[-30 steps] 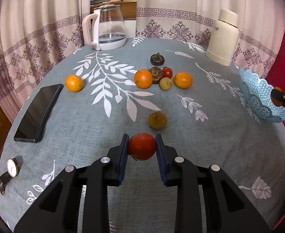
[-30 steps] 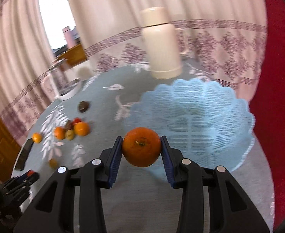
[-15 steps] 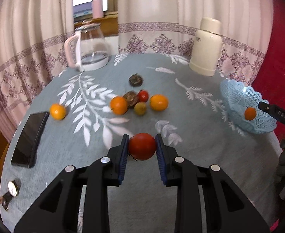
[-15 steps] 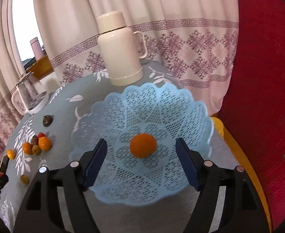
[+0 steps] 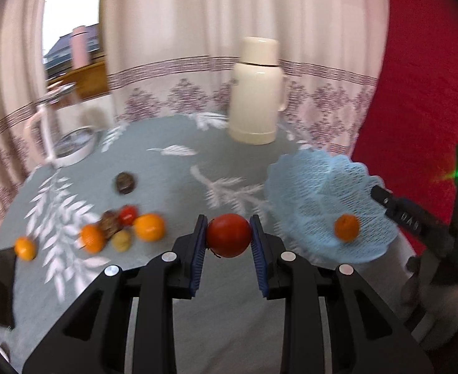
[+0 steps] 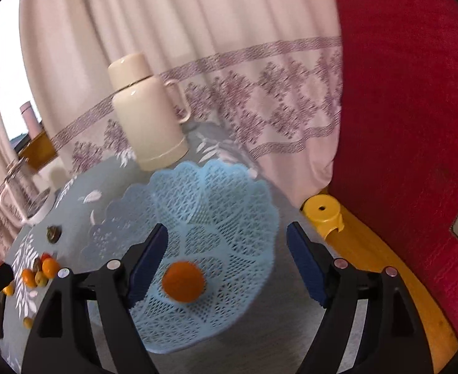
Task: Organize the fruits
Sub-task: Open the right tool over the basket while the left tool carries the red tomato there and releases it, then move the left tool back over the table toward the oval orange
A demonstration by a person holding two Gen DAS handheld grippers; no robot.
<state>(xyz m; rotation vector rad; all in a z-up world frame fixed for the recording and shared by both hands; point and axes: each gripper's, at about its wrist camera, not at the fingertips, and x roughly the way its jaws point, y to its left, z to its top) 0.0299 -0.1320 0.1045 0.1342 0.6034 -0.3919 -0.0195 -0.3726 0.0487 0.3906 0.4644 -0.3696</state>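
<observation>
A: Fruits first, left wrist view: where are they?

B: A red fruit (image 5: 228,234) sits clamped between the blue pads of the left tongs (image 5: 228,243), above the grey leaf-print worktop (image 5: 166,180). One orange (image 5: 347,227) lies in the blue lace basket (image 5: 307,187) to the right. On the worktop to the left is a cluster: two oranges (image 5: 149,227), a small red fruit (image 5: 127,214), a brown one (image 5: 109,222) and a yellowish one (image 5: 121,240), with another brown fruit (image 5: 125,182) farther back and a lone orange (image 5: 25,248) near a dark phone (image 5: 2,290).

A: Anything in the way?

B: The right tongs' black body (image 5: 410,218) reaches over the basket's near-right rim. A cream thermos (image 5: 255,93) and a glass kettle (image 5: 63,131) stand at the back.

A: Changes since a second ago?

B: The basket was at the far right edge then; now it is close, just right of the held fruit, and the picture is blurred.

A: Right wrist view?

B: The right tongs (image 6: 227,263) stand wide and are opening, nothing pressed between them. The orange (image 6: 183,281) lies in the basket (image 6: 229,205) below. A yellow stool (image 6: 322,215) stands beyond the worktop edge, against red fabric (image 6: 410,93).

A: And earlier?

B: These tongs gripped that orange over the basket.
</observation>
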